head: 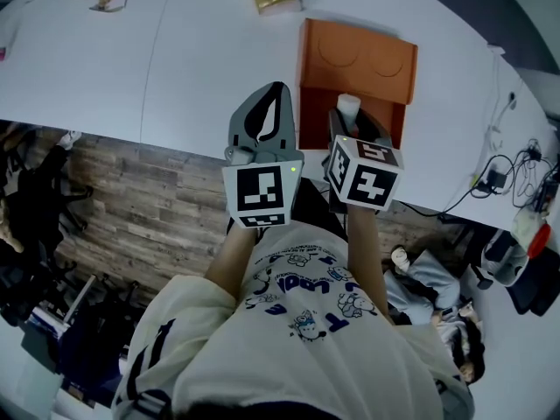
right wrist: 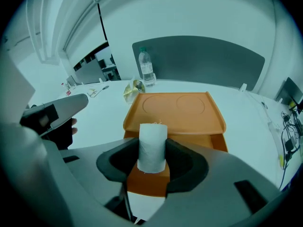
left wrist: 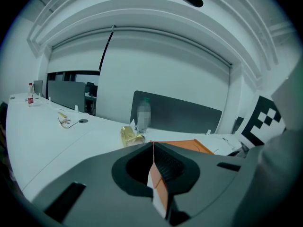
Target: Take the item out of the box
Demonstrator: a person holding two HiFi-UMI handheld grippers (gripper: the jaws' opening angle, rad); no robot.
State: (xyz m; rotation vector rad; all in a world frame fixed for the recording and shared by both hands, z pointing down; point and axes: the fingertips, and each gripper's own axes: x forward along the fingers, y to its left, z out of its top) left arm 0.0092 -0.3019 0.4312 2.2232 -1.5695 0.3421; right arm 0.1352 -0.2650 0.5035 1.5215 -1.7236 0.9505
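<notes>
**Right gripper (right wrist: 152, 149) closed on a white roll over the orange box**

Right gripper jaws stand wide apart, yet both dark pads press on the sides of the roll (right wrist: 152, 136), so the roll is held between them. It stands upright. It is a short white cylinder with a soft, matte, paper-like surface, and a few loose fibres show at its top edge. The jaws are grey moulded plastic with rounded, ribbed black pads. Behind them sits the marker cube (head: 366, 175), white with black square patterns.

The roll is over the open compartment of the box (right wrist: 189, 141), near its front wall. Whether its lower end touches the box floor I cannot tell. The box is smooth orange plastic, rectangular with rounded corners. Its lid (right wrist: 175, 105) is folded back flat behind it and carries two shallow pressed circles.

Just to the left, the left gripper (head: 278, 90) has its two grey jaws together at the tips, with nothing between them. It hovers beside the box, above the table edge.

The table (head: 175, 51) is white and smooth. Beyond the lid lie a crumpled yellow packet (right wrist: 133, 90) and a clear plastic bottle (right wrist: 146, 67), which stands upright before a grey panel.
</notes>
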